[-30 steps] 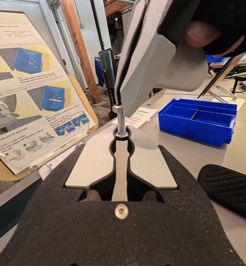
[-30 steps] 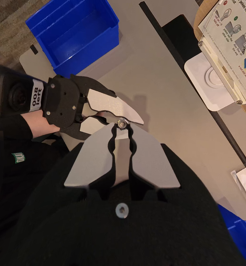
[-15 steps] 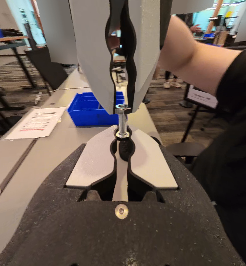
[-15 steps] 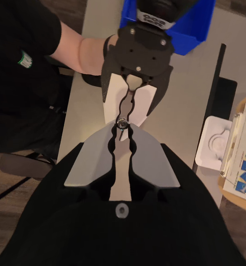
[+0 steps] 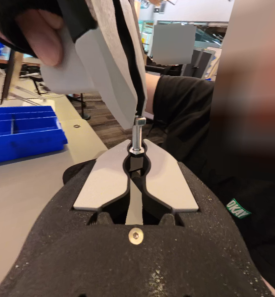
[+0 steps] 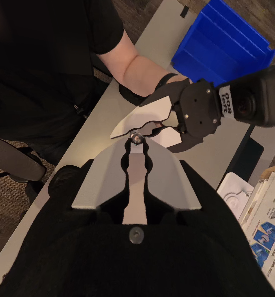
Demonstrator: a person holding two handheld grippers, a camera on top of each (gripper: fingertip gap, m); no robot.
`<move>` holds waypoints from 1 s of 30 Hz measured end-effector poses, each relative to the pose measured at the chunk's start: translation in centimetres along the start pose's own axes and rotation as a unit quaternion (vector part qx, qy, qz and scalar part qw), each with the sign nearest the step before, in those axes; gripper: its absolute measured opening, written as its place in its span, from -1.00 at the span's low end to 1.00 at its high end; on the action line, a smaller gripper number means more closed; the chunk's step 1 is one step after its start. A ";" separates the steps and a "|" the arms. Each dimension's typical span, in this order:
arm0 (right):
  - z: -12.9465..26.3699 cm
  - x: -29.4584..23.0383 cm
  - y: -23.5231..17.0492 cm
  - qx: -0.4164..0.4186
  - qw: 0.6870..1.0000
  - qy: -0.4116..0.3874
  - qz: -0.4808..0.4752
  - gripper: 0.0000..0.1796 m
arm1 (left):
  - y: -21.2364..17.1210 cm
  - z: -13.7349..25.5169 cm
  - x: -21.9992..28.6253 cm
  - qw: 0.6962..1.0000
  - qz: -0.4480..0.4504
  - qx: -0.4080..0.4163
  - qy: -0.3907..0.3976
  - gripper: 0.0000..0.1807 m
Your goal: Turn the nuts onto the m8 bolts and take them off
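Nut [image 5: 136, 150] between left hand-held gripper [image 5: 136, 144] fingertips

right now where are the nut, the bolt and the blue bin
nut [image 5: 136, 150]: left wrist view, on its top face
bolt [image 5: 136, 133]: left wrist view, on the threaded shaft
blue bin [image 5: 24, 143]: left wrist view, on its front wall

Bolt [image 5: 136, 135] stands upright above the table [image 5: 29, 184], near its edge. Nut [image 5: 136, 151] sits low on the shank, between the left gripper [image 5: 136, 144] tips. Bolt head at top, between the right gripper [image 5: 139, 114] tips, which come from above. Divided bin [image 5: 24, 138] on the table, left of the bolt. Instruction sheet [image 6: 268, 225] at far right in the right wrist view, white base [image 6: 233, 197] beside it.
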State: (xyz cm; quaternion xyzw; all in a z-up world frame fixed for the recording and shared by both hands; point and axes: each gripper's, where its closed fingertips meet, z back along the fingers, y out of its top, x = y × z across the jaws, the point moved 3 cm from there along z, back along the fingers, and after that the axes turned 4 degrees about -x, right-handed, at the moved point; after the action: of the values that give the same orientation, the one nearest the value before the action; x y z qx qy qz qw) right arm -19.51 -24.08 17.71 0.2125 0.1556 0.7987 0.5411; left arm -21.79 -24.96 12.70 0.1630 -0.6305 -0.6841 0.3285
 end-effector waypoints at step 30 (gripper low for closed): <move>9.1 -18.5 -31.8 -0.106 0.842 -0.373 -0.374 -0.84 | 0.7 4.9 -1.1 0.986 -0.035 0.016 0.160 -0.89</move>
State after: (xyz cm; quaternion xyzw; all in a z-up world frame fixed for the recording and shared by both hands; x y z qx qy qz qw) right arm 16.49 -29.51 7.14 0.3615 -0.0759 0.4077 0.8351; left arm -23.91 -20.56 13.93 0.2971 -0.5745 -0.6503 0.3985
